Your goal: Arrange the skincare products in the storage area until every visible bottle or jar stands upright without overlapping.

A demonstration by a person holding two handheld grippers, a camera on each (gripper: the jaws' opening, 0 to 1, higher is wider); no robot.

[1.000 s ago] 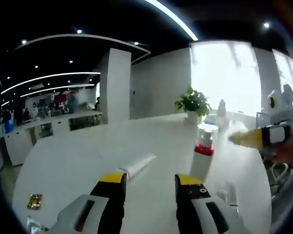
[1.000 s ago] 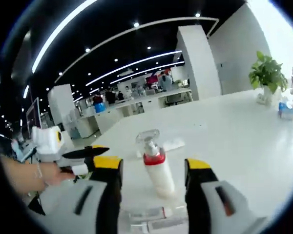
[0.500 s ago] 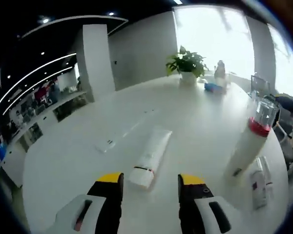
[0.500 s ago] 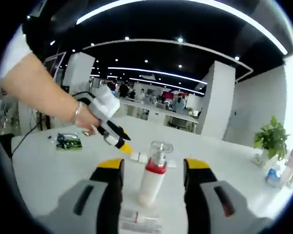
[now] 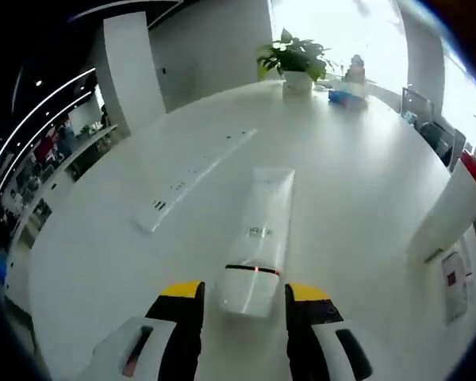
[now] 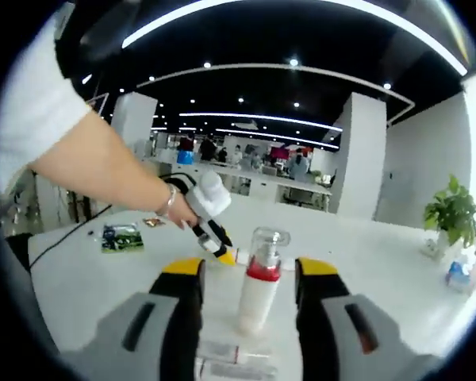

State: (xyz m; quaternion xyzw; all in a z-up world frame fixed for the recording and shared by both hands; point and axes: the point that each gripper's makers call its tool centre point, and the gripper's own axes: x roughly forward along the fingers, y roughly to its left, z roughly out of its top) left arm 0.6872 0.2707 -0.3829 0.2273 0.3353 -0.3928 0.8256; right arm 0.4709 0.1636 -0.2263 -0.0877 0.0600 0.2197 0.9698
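A white tube [image 5: 259, 238] lies flat on the white table [image 5: 103, 262], its cap end between the tips of my left gripper [image 5: 243, 295], which is open. A white pump bottle [image 6: 258, 292] with a red collar and clear cap stands upright just beyond my right gripper [image 6: 250, 274], whose jaws are open on either side of it without touching. The same bottle [image 5: 452, 208] shows at the right edge of the left gripper view. In the right gripper view a hand holds the left gripper [image 6: 214, 230] low over the table behind the bottle.
A white power strip [image 5: 192, 181] lies left of the tube. Small flat tubes [image 6: 232, 357] lie near my right jaws, one [image 5: 454, 279] beside the bottle's foot. A potted plant [image 5: 292, 60] and a blue item [image 5: 345, 97] stand at the far edge. A green packet [image 6: 121, 236] lies far left.
My left gripper has dropped and moved forward until the tube's cap end sits between its open tips. The right gripper stays around the upright bottle.
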